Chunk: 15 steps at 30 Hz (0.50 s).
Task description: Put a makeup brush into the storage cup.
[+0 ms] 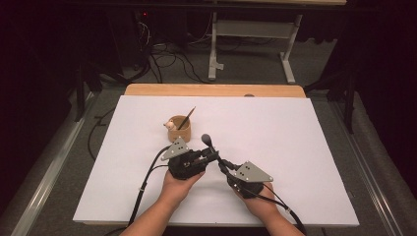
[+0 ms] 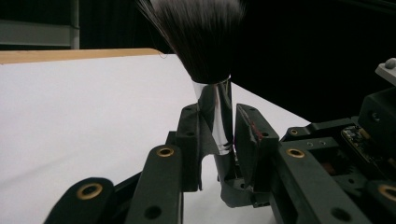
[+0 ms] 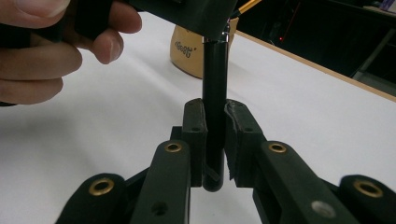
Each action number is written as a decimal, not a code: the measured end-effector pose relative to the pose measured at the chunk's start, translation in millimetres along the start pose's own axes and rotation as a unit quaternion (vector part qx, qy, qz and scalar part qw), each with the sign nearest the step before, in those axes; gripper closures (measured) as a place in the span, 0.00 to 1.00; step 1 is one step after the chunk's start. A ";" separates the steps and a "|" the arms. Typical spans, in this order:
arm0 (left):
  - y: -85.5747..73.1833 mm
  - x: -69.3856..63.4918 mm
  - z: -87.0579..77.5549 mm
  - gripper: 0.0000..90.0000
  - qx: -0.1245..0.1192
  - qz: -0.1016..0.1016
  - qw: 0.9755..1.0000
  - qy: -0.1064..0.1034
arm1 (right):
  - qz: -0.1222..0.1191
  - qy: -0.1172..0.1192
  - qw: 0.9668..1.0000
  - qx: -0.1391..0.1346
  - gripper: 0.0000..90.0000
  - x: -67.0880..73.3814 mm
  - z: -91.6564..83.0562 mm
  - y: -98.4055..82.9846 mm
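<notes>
**Both grippers on one makeup brush**

A makeup brush (image 1: pixel 212 147) is held above the white counter (image 1: pixel 295 147), near its front edge, between the person's two hands. The right gripper (image 3: pixel 215 135) has its jaws closed tight on the black handle (image 3: pixel 215 93) near its end; in the right gripper view the handle stands upright between the two pads and both press on it. The left gripper (image 2: pixel 219 140) takes the brush farther up, at the shiny silver ferrule (image 2: pixel 215 112) just under the dark bristles (image 2: pixel 196 32). Its jaws stand narrow around the ferrule; the left pad lies against the metal, while whether the right pad presses on it I cannot tell for sure.

In the high view the two grippers meet tip to tip, with the brush head rising between them. Behind them, a little way off on the counter, stands a tan cup (image 1: pixel 180 129) with a thin stick (image 1: pixel 187 117) leaning in it and a small pale figure (image 1: pixel 170 124) at its rim.
</notes>
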State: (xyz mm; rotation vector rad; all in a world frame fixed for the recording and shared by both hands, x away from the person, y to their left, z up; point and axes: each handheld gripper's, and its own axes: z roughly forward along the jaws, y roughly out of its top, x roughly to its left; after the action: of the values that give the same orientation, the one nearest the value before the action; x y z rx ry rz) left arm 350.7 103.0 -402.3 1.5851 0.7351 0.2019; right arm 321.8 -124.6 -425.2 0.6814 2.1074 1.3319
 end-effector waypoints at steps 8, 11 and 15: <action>0.1 0.5 -0.2 0.81 0.000 -0.004 1.000 -0.006 | -0.004 0.002 1.000 -0.001 0.91 -0.1 0.4 -0.1; -0.1 0.6 -0.2 0.82 -0.001 -0.004 1.000 -0.009 | -0.002 0.001 1.000 -0.001 0.91 0.1 0.2 -0.1; -0.5 0.7 -0.3 0.83 -0.002 -0.002 1.000 -0.013 | -0.002 -0.001 1.000 0.001 0.91 0.3 0.3 -0.1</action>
State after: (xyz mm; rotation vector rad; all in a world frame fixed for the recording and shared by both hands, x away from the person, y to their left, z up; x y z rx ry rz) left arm 350.9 103.7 -402.9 1.5797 0.7176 0.1781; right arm 321.8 -124.3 -425.4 0.6782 2.1083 1.3272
